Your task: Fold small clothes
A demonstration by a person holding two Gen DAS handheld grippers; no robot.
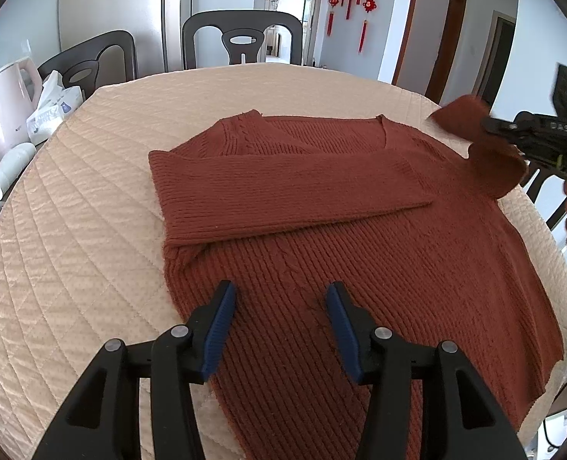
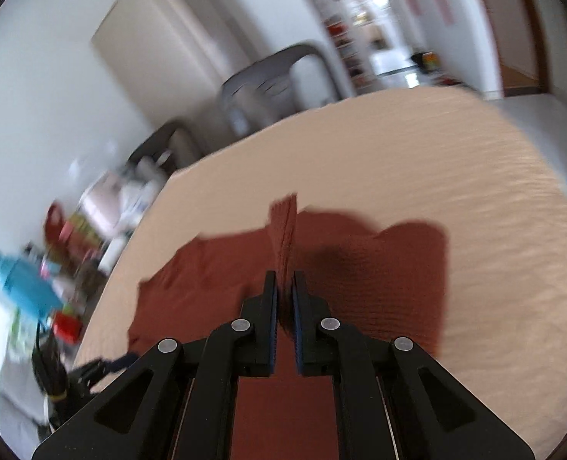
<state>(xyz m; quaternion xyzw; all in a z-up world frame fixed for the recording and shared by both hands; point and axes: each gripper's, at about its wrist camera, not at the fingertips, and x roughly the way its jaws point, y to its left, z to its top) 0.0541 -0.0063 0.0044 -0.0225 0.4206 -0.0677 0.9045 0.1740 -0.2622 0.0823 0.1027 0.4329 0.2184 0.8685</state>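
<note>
A rust-red knit sweater (image 1: 321, 237) lies flat on the quilted beige table cover (image 1: 91, 230). One sleeve (image 1: 283, 191) is folded across its chest. My left gripper (image 1: 281, 295) is open and empty, hovering over the sweater's lower part. My right gripper (image 2: 284, 291) is shut on the sweater's other sleeve (image 2: 285, 230) and holds its cuff up off the table. In the left wrist view the right gripper (image 1: 490, 130) is at the far right with the lifted sleeve (image 1: 471, 130) in it. The right wrist view is blurred.
A pink kettle (image 1: 3, 115), a tissue pack (image 1: 51, 111) and a white roll (image 1: 7, 172) stand at the table's left edge. Dark chairs (image 1: 241, 38) stand behind the table. Cluttered items (image 2: 53, 268) lie off the table's left in the right wrist view.
</note>
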